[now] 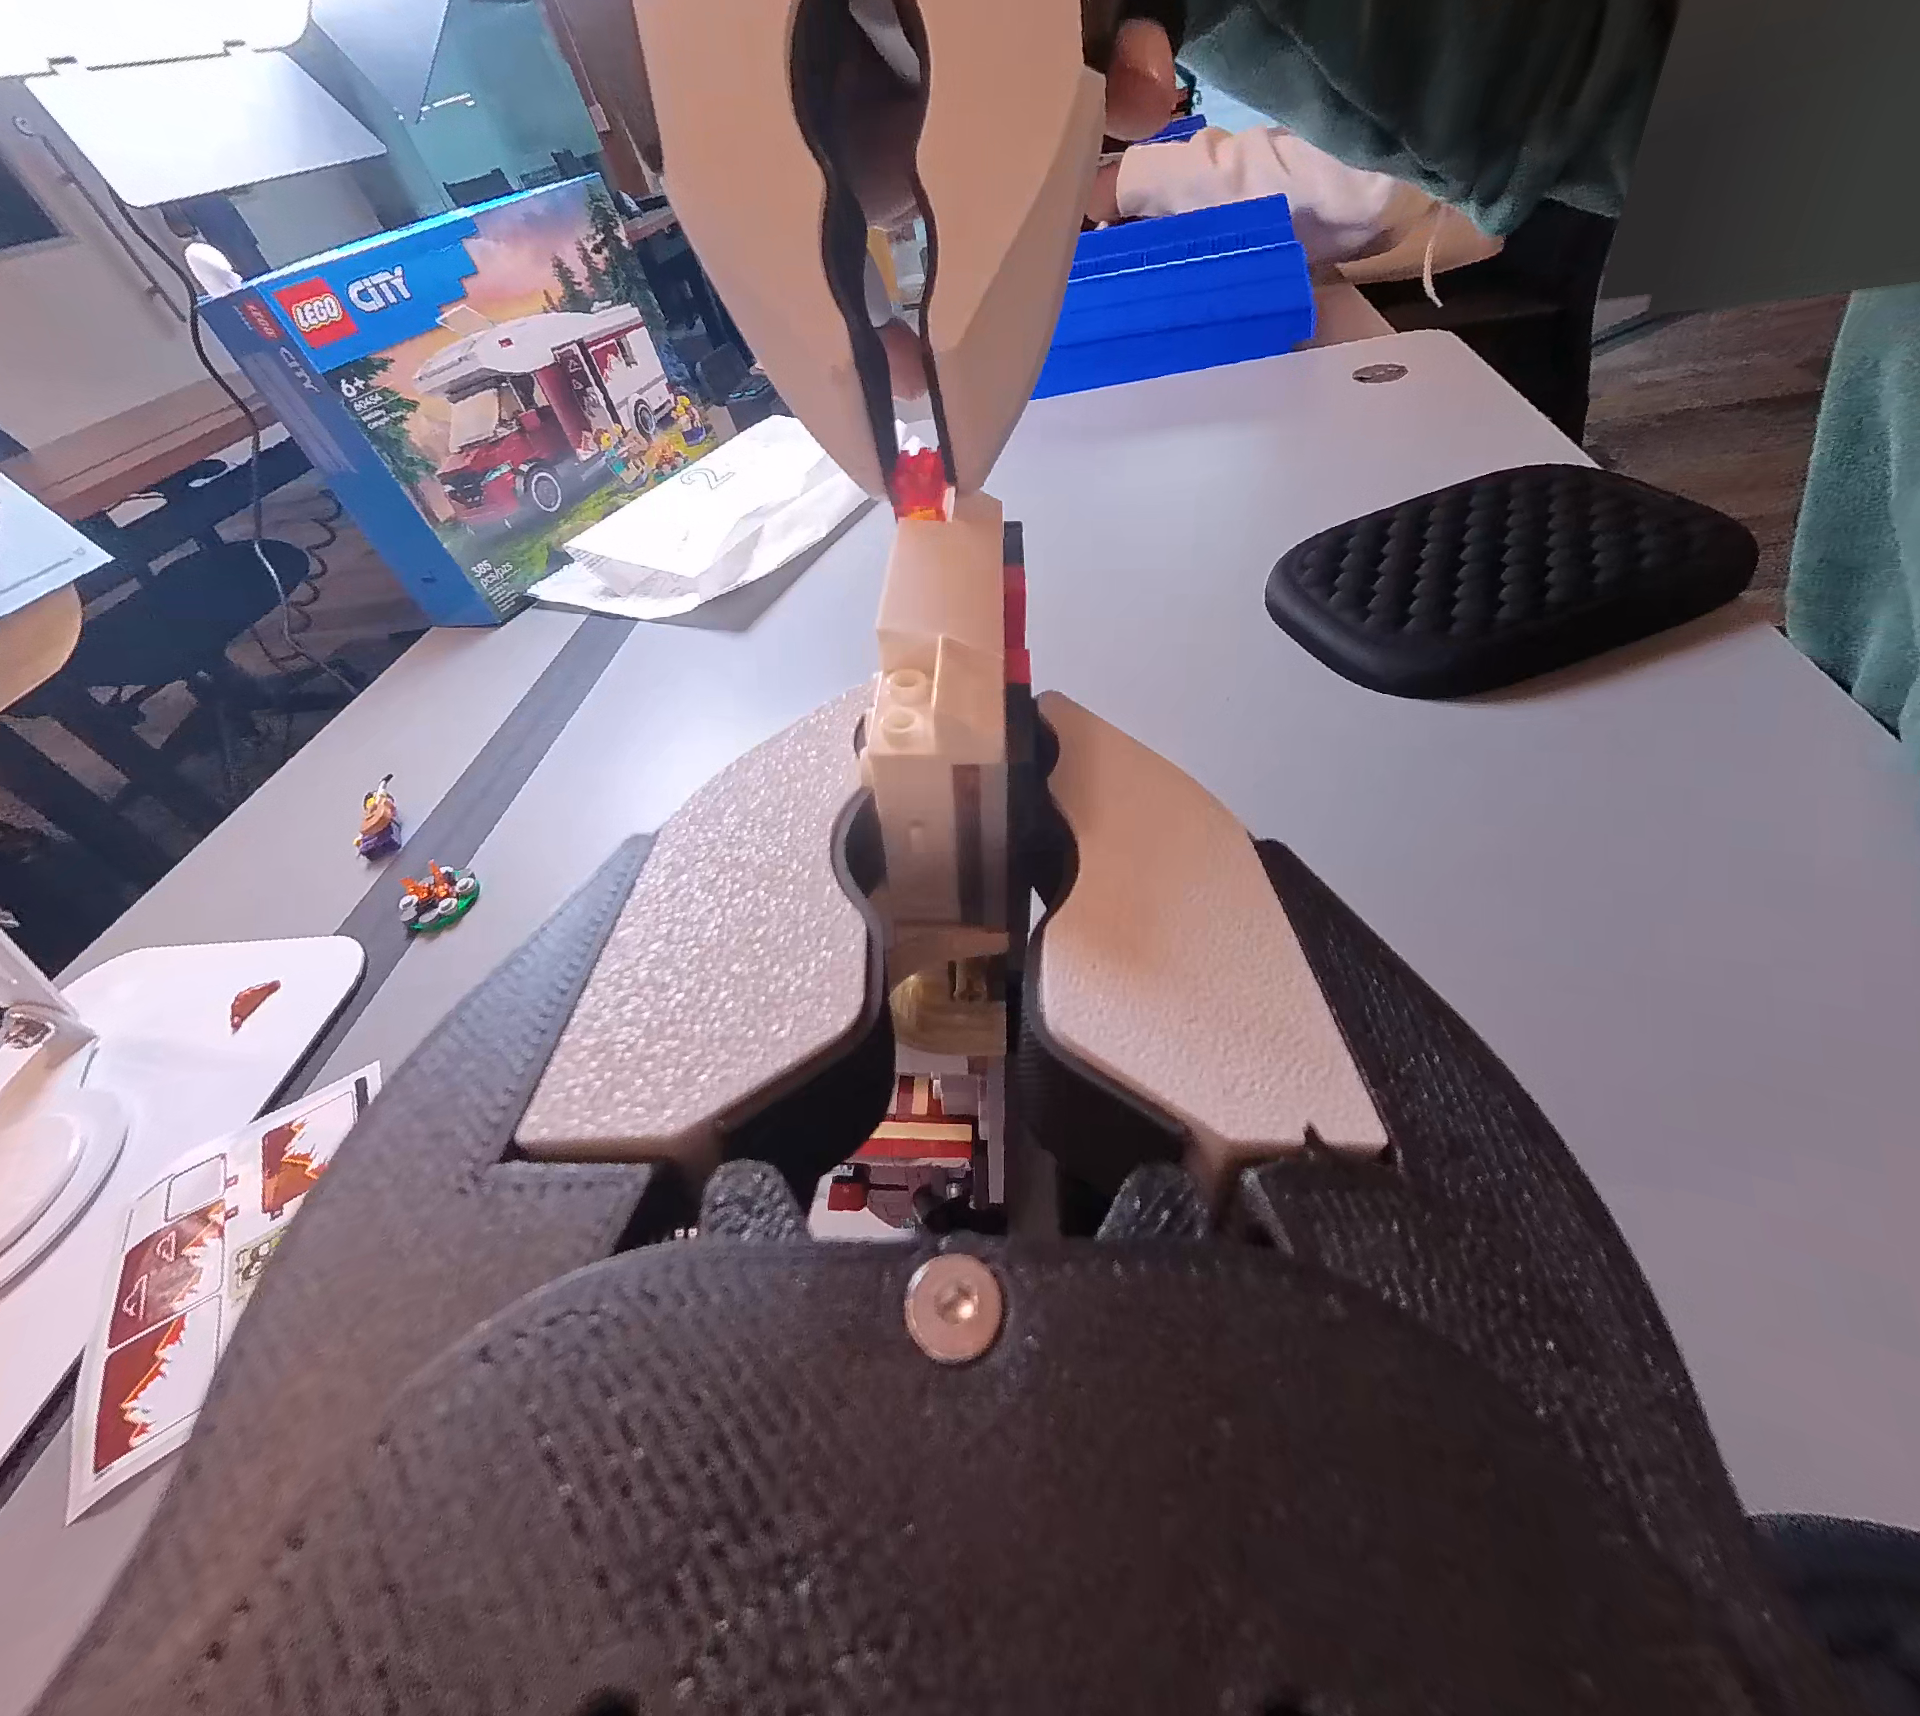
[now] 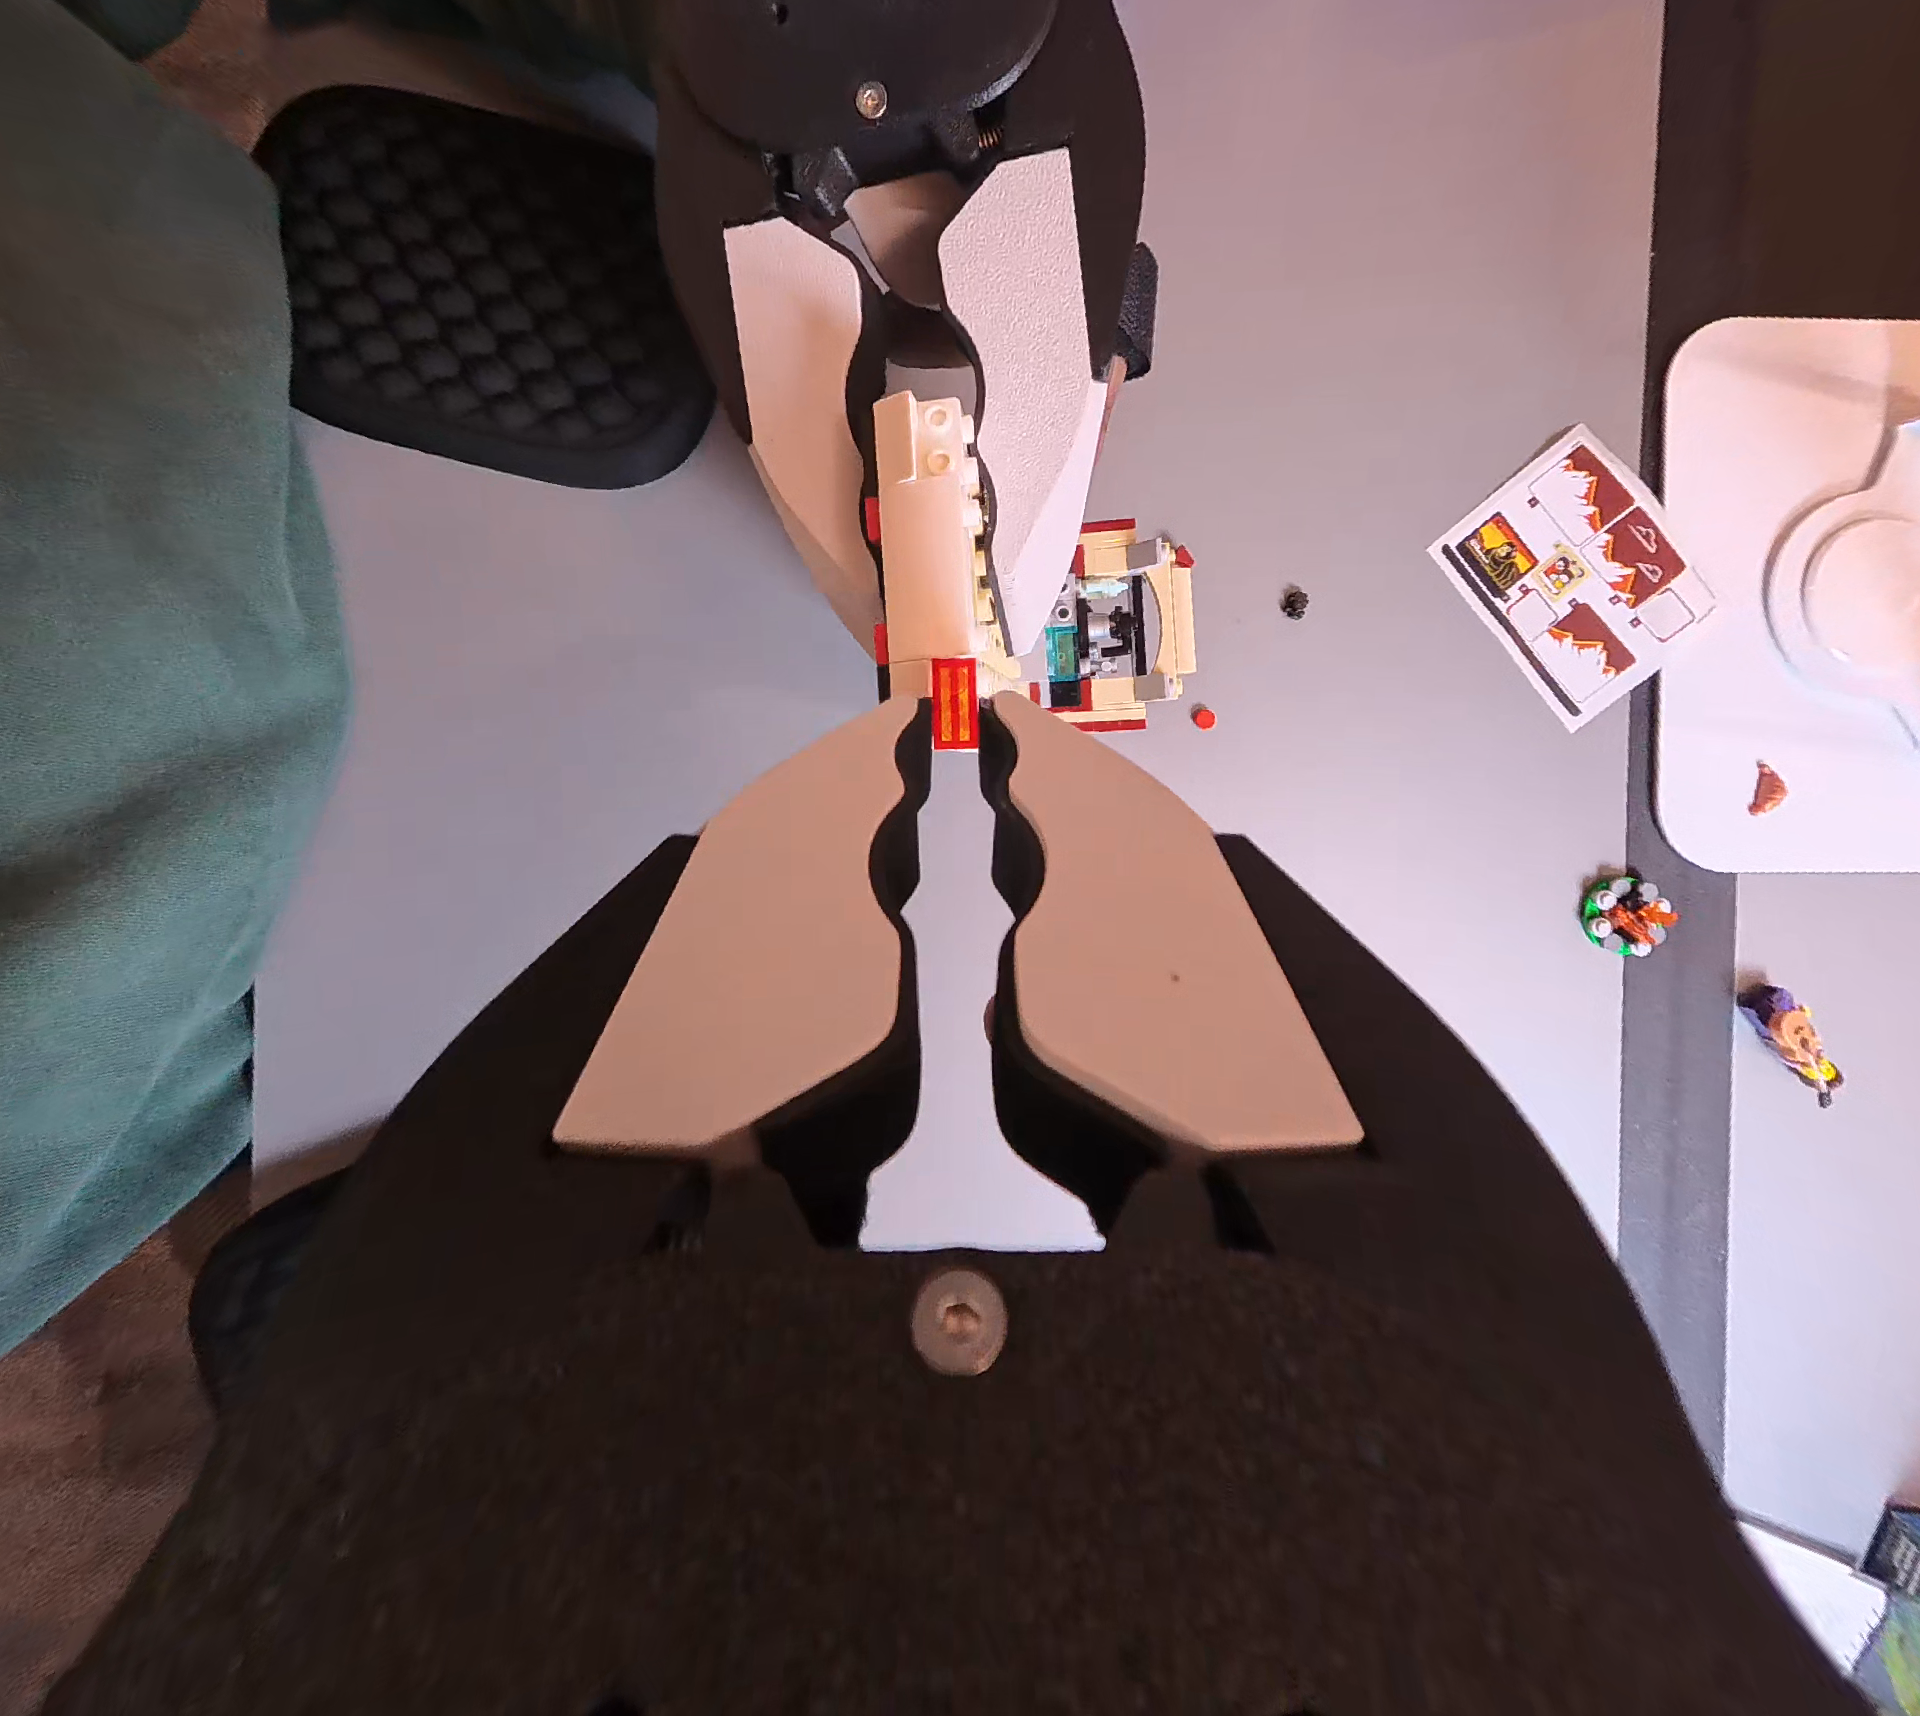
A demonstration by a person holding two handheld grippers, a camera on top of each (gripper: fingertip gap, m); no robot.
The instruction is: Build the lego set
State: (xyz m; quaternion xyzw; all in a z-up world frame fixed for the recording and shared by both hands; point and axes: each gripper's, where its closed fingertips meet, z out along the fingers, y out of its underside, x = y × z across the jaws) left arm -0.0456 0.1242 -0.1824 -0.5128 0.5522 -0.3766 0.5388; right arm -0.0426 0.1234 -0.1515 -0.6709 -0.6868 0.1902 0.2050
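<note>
My left gripper (image 1: 956, 731) is shut on a white and cream lego wall section (image 1: 940, 627) with a dark red and black edge, and holds it upright above the table. My right gripper (image 1: 920, 492) comes down from above. It is shut on a small red and orange piece (image 1: 921, 490) that touches the section's top end. In the right wrist view my right gripper (image 2: 956, 710) pinches the red piece (image 2: 956, 705) against the wall section (image 2: 925, 523), which the left gripper (image 2: 940, 627) holds. The partly built camper base (image 2: 1127, 627) lies on the table below.
The lego box (image 1: 468, 399), a white paper bag (image 1: 717, 523) and a blue bin (image 1: 1174, 295) stand at the back. A black pad (image 1: 1507, 575) lies to the right. A sticker sheet (image 2: 1569, 575), white tray (image 2: 1766, 440), campfire build (image 2: 1626, 913), minifigure (image 2: 1792, 1038) and red stud (image 2: 1203, 717) lie nearby. The tips of both grippers are at nearly the same place.
</note>
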